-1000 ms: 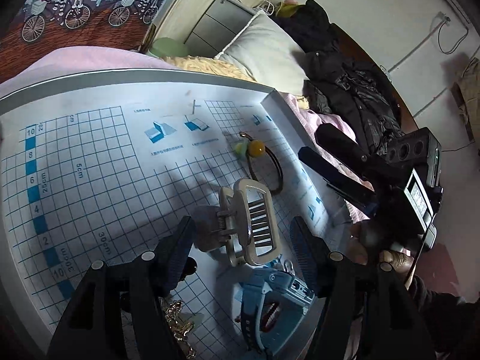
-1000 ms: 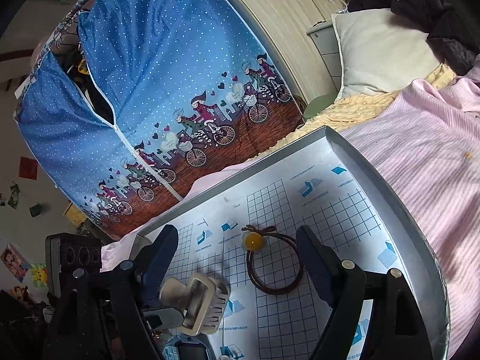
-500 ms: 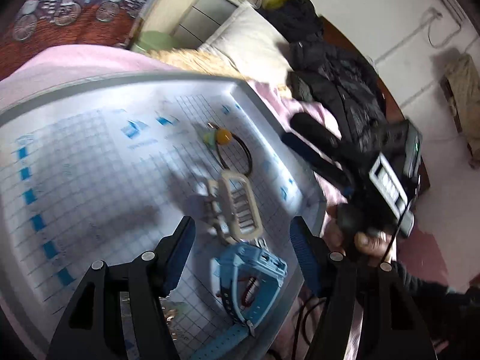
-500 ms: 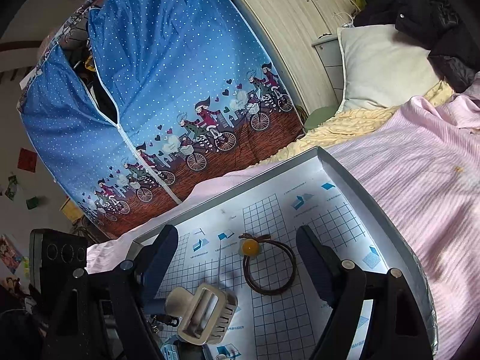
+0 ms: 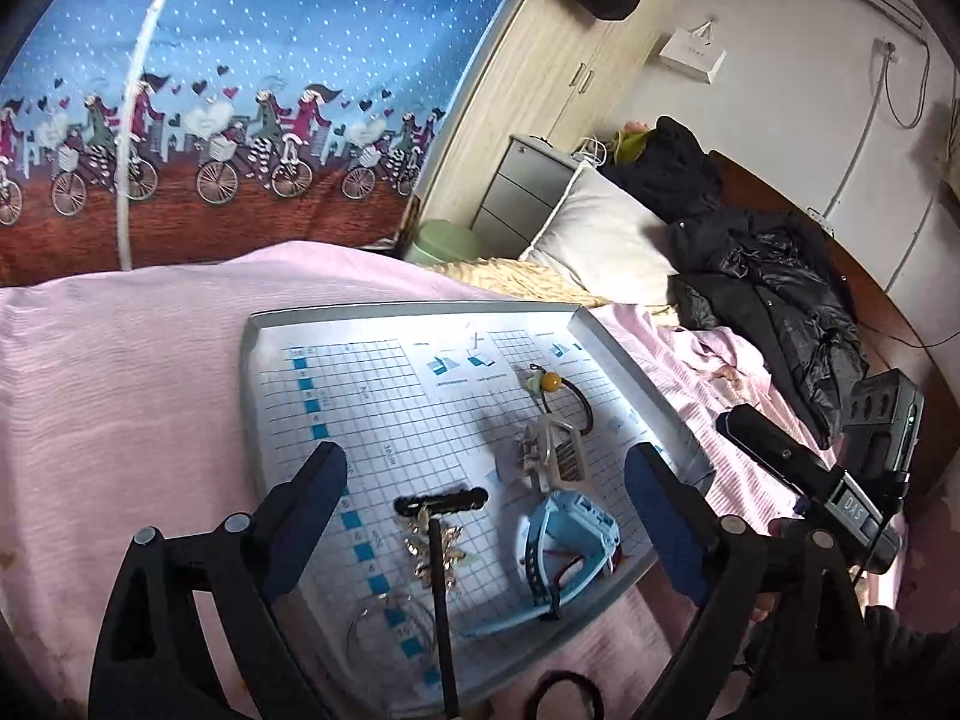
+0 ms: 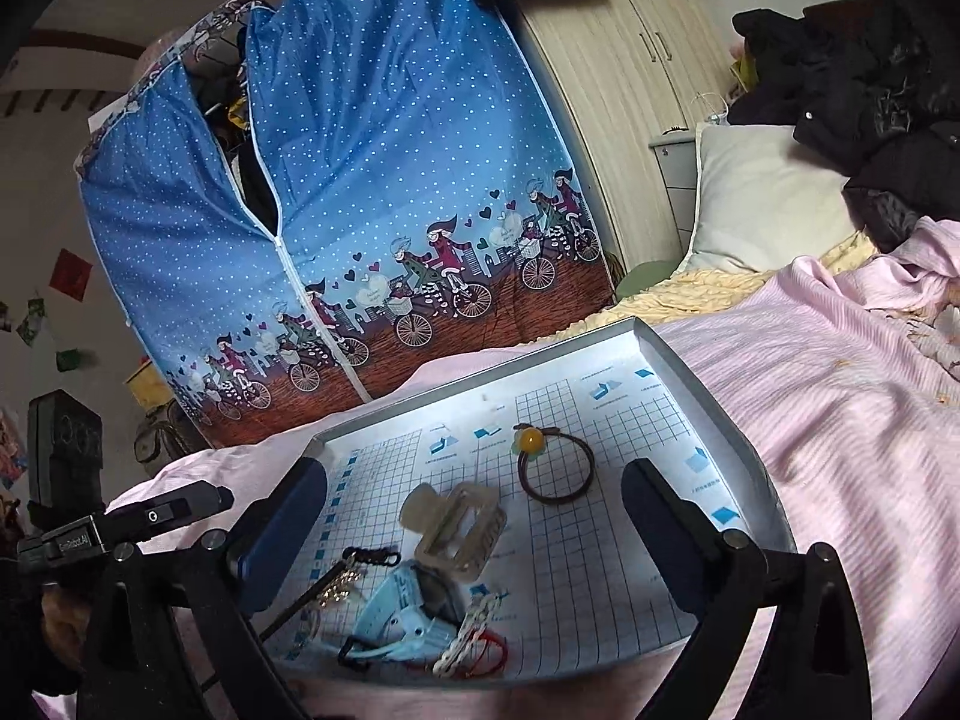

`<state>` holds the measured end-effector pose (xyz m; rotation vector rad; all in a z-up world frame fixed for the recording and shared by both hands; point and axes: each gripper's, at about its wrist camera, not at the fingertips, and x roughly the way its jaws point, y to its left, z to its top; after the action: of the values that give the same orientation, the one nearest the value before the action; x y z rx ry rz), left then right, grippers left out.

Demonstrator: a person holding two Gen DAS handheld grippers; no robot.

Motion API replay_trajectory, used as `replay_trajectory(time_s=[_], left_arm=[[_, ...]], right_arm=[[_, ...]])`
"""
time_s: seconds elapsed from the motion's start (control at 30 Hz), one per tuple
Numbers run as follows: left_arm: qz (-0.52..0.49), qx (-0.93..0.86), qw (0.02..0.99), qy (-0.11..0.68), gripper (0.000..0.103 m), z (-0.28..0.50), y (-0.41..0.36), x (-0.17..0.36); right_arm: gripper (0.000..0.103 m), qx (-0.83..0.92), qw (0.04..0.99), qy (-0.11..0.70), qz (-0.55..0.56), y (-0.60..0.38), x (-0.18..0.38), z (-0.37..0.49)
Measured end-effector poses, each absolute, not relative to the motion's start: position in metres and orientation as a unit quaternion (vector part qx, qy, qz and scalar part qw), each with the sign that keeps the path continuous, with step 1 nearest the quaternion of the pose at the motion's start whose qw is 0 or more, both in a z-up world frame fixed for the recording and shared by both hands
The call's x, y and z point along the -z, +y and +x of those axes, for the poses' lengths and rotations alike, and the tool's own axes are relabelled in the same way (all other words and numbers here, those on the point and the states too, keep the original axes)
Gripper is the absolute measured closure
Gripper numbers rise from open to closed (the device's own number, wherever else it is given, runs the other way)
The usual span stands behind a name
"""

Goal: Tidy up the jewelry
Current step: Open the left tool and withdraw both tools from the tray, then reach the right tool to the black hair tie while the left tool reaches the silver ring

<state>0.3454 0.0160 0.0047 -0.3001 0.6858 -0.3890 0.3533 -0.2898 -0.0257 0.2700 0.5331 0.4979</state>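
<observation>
Tray (image 5: 258, 420) (image 6: 744, 450): shallow, grey-rimmed, lined with a blue grid sheet; lies on the bed's pink cover (image 5: 120, 408) (image 6: 840, 420).

Contents, far end to near end:
- Hair tie (image 5: 585, 405) (image 6: 558, 468): dark brown loop with an amber bead and a pale green trim; flat on the grid, towards the far right part of the tray.
- Claw clip (image 5: 555, 459) (image 6: 456, 531): beige, toothed; just nearer than the hair tie, its edge close to the loop in the left wrist view.
- Watch (image 5: 564, 546) (image 6: 408, 624): light blue body and strap; near right part of the tray, touching or just beside the clip.
- Red cord (image 6: 495, 654) and a pale braided bracelet (image 6: 471, 630): beside the watch at the near edge.
- Gold ornament (image 5: 432, 546) (image 6: 339, 585): leafy, on a black T-shaped stand (image 5: 441, 501); left of the watch.
- Clear ring-shaped item (image 5: 384, 624): near edge, detail too faint to tell.

Outside the tray: a black hair band (image 5: 561, 699) on the pink cover, at the near edge.

Left tongs (image 5: 486, 516): released, blue-padded fingers wide apart, above the near half of the tray, holding nothing.
Right tongs (image 6: 474, 534): released, fingers wide apart, above the tray with the clip between them in view, holding nothing.

Surroundings: blue fabric wardrobe (image 6: 360, 180) with a cyclist print, white pillow (image 5: 600, 240), dark jackets (image 5: 768, 276) on the bed
</observation>
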Motion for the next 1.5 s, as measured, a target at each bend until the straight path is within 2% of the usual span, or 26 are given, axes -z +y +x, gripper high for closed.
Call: replay_trajectory(time_s=[0.13, 0.4, 0.73, 0.87, 1.0, 1.5], left_arm=[[-0.134, 0.162, 0.931, 0.298, 0.004, 0.297, 0.009, -0.011], [-0.095, 0.098, 0.946, 0.296, 0.004, 0.212, 0.006, -0.014], [-0.078, 0.097, 0.922, 0.368, 0.004, 0.139, -0.022, 0.019], [-0.089, 0.095, 0.912, 0.39, 0.004, 0.125, -0.029, 0.036], [-0.058, 0.086, 0.907, 0.409, 0.004, 0.124, -0.038, 0.047], [-0.072, 0.087, 0.904, 0.413, 0.004, 0.15, -0.038, 0.051]], right_arm=[[0.0, -0.239, 0.928, 0.261, 0.118, -0.289, 0.023, 0.321], [0.0, -0.229, 0.929, 0.274, 0.098, -0.295, 0.022, 0.257], [0.0, -0.225, 0.913, 0.337, 0.038, -0.292, 0.035, 0.195], [0.0, -0.22, 0.901, 0.373, 0.034, -0.3, 0.05, 0.18], [0.0, -0.214, 0.894, 0.392, 0.031, -0.301, 0.062, 0.177], [0.0, -0.206, 0.907, 0.367, 0.016, -0.304, 0.071, 0.181]])
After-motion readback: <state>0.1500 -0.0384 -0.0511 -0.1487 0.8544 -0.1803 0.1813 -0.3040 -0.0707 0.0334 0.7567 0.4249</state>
